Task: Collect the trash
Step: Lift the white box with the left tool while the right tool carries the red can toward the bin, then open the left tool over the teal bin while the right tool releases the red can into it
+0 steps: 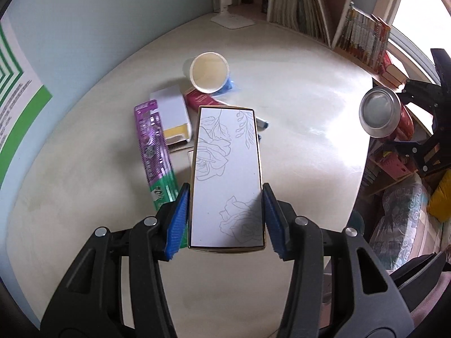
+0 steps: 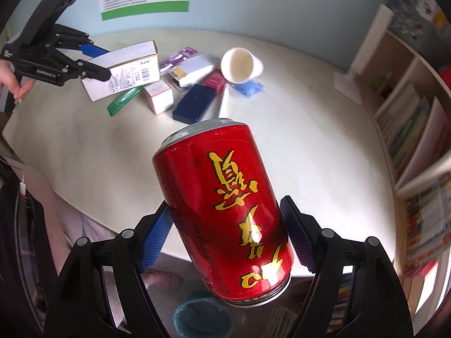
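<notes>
carrying trash off: left gripper (image 1: 225, 219) clamps the white box (image 1: 227, 174), right gripper (image 2: 225, 236) clamps the red can (image 2: 225, 211); next, release over the teal bin (image 2: 203, 315) at lower frame.

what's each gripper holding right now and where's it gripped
The left gripper clamps the long sides of a white floral box near one end. The right gripper clamps a red can across its body.

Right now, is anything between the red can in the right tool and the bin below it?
Nothing visible. The right tool holds the red can past the table's edge, and the teal bin opens just beneath, with only air between them. The can's lower end covers part of the bin's rim.
</notes>
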Motion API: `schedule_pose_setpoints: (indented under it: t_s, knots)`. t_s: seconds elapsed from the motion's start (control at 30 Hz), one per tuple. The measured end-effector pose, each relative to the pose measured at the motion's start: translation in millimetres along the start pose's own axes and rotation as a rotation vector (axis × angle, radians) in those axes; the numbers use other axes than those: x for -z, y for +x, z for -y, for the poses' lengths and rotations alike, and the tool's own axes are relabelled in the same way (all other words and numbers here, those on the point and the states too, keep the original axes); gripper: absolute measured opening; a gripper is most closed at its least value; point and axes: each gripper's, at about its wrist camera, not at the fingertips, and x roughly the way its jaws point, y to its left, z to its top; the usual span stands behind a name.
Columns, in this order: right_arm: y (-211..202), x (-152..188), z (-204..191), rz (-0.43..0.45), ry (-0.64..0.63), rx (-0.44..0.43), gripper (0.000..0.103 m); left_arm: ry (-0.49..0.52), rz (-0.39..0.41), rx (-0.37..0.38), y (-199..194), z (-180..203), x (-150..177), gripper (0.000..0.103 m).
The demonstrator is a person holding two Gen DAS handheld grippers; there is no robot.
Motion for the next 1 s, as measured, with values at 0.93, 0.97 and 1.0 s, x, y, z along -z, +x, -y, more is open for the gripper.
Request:
schedule_pose_setpoints:
  t_s: [0.93,0.97,1.0]
  knots:
    - [-36.7,402.3,4.8,-0.165,1.335,0.200,0.076,0.900,-0.300,0.458,130.6,393.4,35.6,0.047]
    - [-34.0,413.8,4.6,-0.155,1.389,0.188,0.076,0.925,-0.311,0.454,139.6,404.4,41.9,0.047]
    - [-30.3,427.5,2.1,-0.143,1.442,0.174,0.076,0.952,-0.321,0.455,148.0,415.1,47.4,0.047]
